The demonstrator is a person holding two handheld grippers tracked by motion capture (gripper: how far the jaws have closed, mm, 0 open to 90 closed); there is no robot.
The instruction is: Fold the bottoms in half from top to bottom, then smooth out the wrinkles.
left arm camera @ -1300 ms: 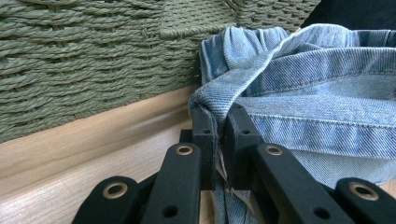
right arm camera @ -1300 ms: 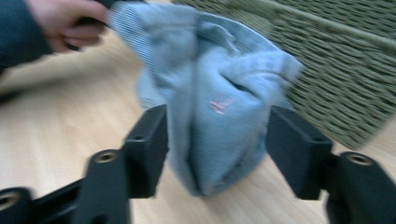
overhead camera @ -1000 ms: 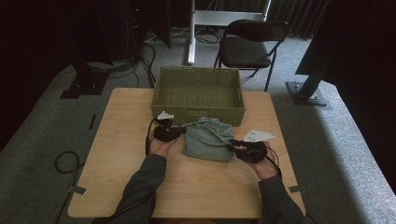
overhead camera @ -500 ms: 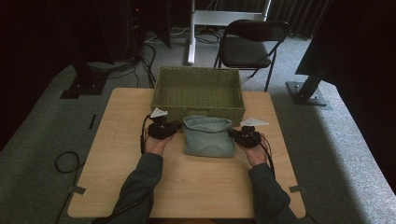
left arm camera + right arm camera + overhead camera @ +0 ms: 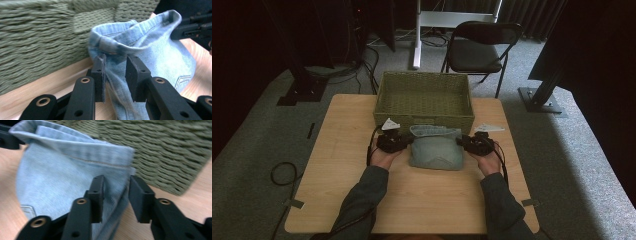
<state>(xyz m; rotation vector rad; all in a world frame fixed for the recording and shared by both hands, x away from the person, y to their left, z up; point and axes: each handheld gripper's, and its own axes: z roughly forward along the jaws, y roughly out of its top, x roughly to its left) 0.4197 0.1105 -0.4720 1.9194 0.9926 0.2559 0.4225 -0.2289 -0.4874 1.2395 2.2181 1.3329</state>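
One folded pair of light blue denim jeans [image 5: 435, 152] lies on the wooden desk [image 5: 337, 165], just in front of one woven green basket [image 5: 424, 100]. The left gripper [image 5: 404, 142] sits at the denim's left edge, the right gripper [image 5: 464, 143] at its right edge. Both have just been opening: each pair of black jaws now stands apart, with a fold of denim loose between them, the pads not pressing it. The cloth is soft, faded and stitched, with a thick seamed waistband. The basket is rectangular and coarsely braided. Behind the basket stands one black folding chair [image 5: 479, 47].
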